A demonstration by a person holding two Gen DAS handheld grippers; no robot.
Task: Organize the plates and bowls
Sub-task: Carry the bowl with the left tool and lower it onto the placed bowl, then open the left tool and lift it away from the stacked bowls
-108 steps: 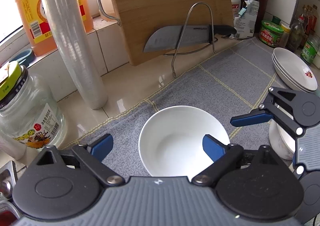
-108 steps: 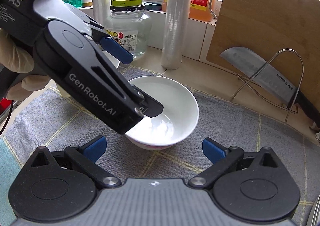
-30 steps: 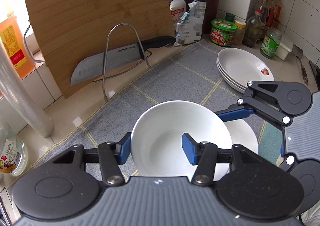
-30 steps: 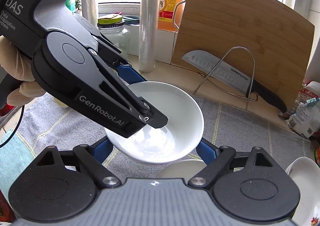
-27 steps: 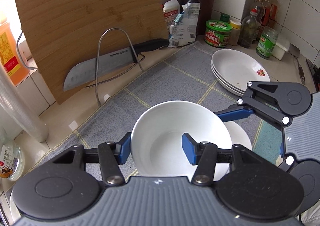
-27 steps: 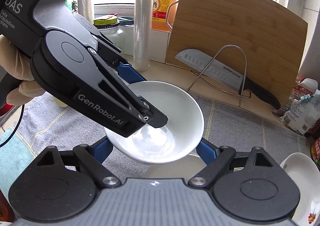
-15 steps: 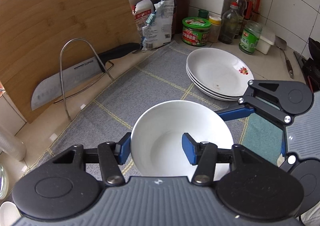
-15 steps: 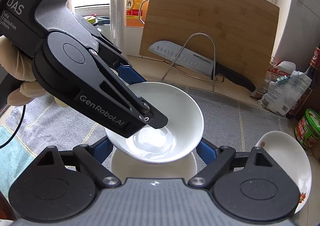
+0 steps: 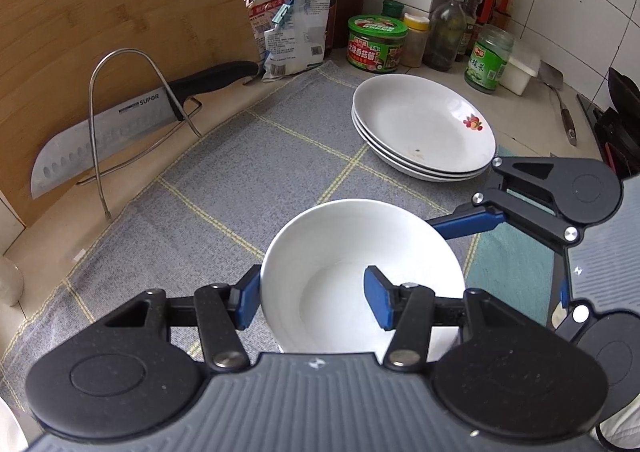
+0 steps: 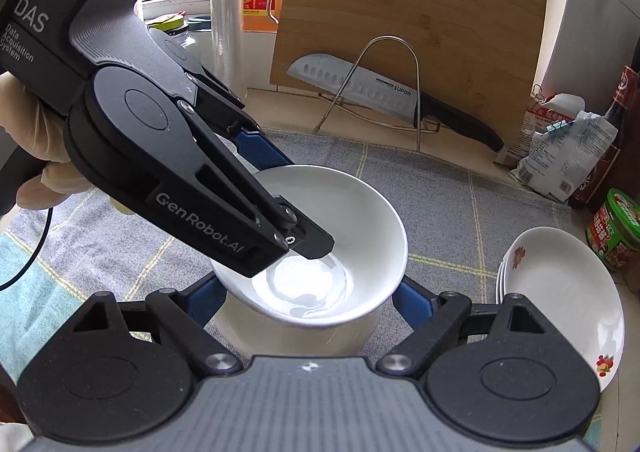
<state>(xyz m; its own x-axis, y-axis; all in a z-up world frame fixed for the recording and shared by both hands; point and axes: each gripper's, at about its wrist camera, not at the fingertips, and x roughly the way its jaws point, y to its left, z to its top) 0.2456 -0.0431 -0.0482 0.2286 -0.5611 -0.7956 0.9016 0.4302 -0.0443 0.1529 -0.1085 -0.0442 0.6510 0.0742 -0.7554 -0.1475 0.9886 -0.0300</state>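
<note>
My left gripper [image 9: 312,300] is shut on the near rim of a white bowl [image 9: 356,252], one blue pad outside and one inside. In the right wrist view the same bowl [image 10: 360,228] hangs just above a second white bowl [image 10: 296,332], which sits between the fingers of my right gripper [image 10: 308,302]; the frames do not show whether they grip it. The left gripper [image 10: 280,212] reaches in from the upper left there. A stack of white plates [image 9: 424,124] with a flower mark lies on the grey cloth to the right, also in the right wrist view [image 10: 560,292].
A knife [image 9: 120,124] rests in a wire stand [image 9: 120,108] against a wooden cutting board [image 9: 112,12] at the back. Bottles, jars and a packet [image 9: 296,36] line the back right corner. A grey checked cloth [image 9: 248,156] covers the counter.
Both grippers have carried their bowls to the right, toward the plate stack. The left gripper's bowl now sits lower, close over the right gripper's bowl.
</note>
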